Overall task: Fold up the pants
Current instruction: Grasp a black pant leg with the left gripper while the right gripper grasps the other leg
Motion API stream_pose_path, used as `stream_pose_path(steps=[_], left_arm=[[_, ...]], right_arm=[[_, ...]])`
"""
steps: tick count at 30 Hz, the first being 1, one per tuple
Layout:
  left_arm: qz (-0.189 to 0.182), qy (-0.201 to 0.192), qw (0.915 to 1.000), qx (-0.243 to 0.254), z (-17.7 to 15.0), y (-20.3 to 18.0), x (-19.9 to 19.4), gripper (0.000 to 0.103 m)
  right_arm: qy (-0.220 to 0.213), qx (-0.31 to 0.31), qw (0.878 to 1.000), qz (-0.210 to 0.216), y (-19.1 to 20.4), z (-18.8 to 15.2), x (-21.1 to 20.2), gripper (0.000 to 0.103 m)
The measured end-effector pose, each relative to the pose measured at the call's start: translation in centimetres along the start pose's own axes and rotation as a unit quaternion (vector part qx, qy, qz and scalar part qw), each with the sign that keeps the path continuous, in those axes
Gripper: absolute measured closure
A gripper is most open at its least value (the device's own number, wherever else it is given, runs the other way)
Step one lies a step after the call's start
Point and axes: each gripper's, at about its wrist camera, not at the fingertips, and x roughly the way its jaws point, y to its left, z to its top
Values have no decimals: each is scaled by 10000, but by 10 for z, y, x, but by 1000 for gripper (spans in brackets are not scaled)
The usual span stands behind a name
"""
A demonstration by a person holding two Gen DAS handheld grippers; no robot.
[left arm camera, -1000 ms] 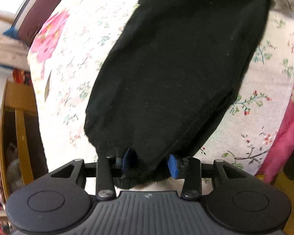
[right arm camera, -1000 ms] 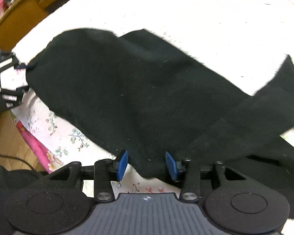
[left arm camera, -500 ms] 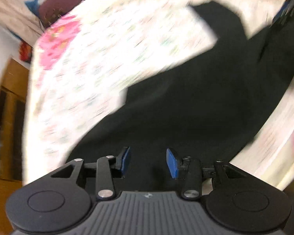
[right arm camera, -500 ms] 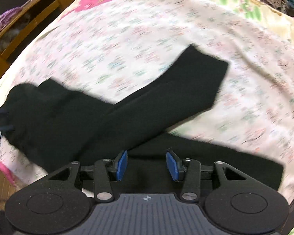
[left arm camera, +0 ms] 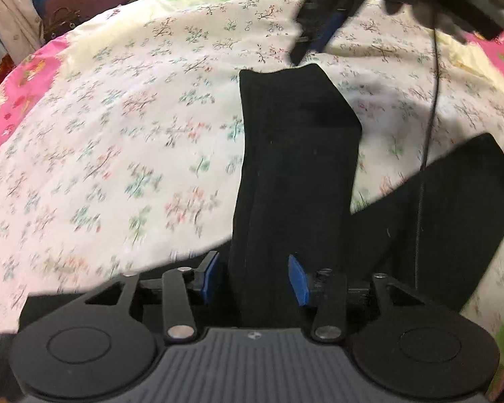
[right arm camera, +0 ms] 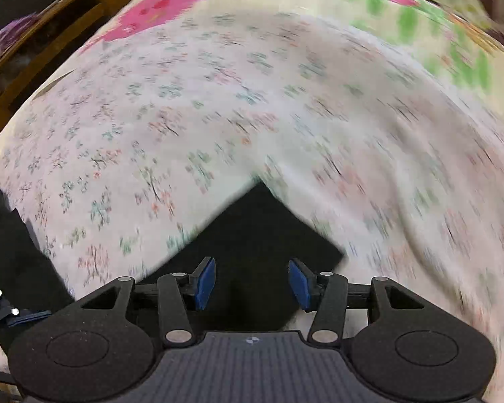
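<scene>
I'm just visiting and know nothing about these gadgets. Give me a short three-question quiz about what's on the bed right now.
1. True or false: the pants are black.
2. The pants lie on a: A) bare wooden floor, B) floral bedsheet, C) glass table?
3. What colour are the pads on the left gripper?

Key: 1 true. 2 B. 3 blue; its jaws have just been opening, with black cloth between the pads.

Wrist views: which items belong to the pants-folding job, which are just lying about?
Job:
- black fabric pants, spread on the floral bedsheet
- left gripper, jaws apart, just opening, over one leg
- right gripper, jaws apart, just opening, over black fabric

Lying about:
- brown handbag
- wooden shelf
</scene>
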Motion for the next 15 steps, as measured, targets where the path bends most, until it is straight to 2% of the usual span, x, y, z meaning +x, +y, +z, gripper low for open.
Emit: stream_pose_path(steps=[2, 4, 6, 9, 13, 15], left_arm=[[-45, 25, 10000, -6, 9, 3, 11, 45], [-151, 124, 9998, -56, 17, 9, 21, 44], [-349, 221, 9991, -114, 22, 16, 28, 44], [-568, 269, 9979, -172, 24, 19, 32, 45], [-768, 359, 9958, -342, 27, 25, 36, 49], [-850, 376, 9948, -423, 25, 27, 35, 57]], right_arm=[[134, -667, 9976, -104, 8, 18, 20, 73], [278, -1359, 9901, -224, 14, 33, 39, 73], [403, -1877, 9813, -112, 13, 46, 55, 73], [711, -2121, 9742, 289, 5, 60, 76, 75], [1021, -2090, 9696, 767, -3, 68, 91, 81], [1087, -2083, 9681, 876, -2, 66, 95, 92]])
